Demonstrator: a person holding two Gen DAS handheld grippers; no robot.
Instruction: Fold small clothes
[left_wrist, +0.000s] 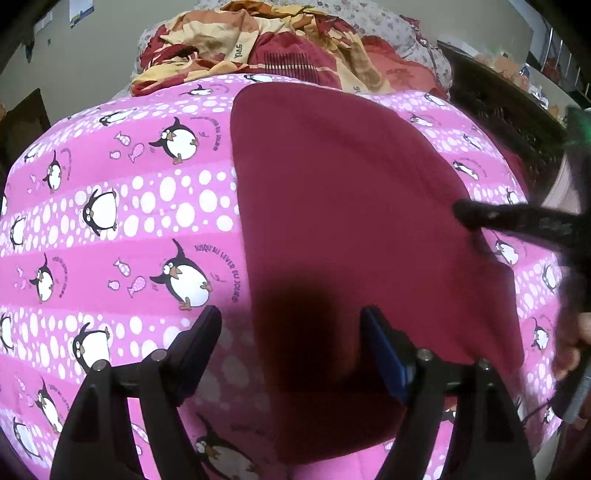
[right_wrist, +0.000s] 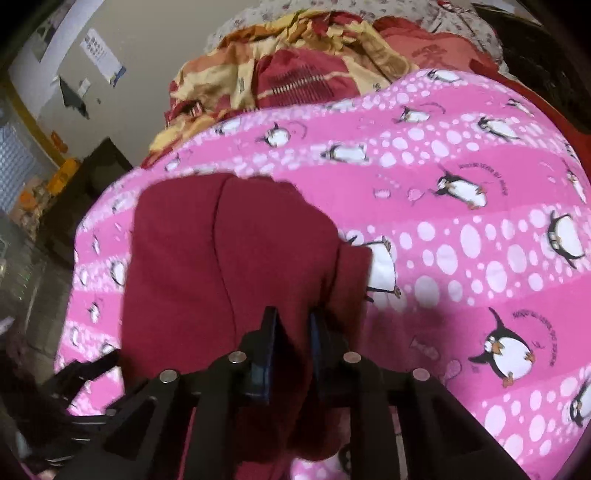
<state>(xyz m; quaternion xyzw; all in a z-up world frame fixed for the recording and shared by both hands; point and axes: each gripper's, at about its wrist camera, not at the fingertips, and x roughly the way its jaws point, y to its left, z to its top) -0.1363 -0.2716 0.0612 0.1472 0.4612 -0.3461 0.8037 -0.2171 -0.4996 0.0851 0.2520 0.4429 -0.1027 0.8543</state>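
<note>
- Our left gripper (left_wrist: 291, 325) hangs spread wide over the near end of the garment (left_wrist: 351, 221), gripping nothing.
- Our right gripper (right_wrist: 293, 325) pinches a fold of the garment's edge.
- Maroon garment lies on the penguin sheet (left_wrist: 129, 229); blankets (left_wrist: 258, 44) are heaped behind.

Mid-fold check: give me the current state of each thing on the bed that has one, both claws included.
Maroon garment: lying on the pink penguin sheet, its right edge pinched and lifted.
Left claw: open, holding nothing, above the garment's near end.
Right claw: shut on the maroon garment.
Red and yellow patterned bedding: crumpled in a heap beyond the sheet.
</note>
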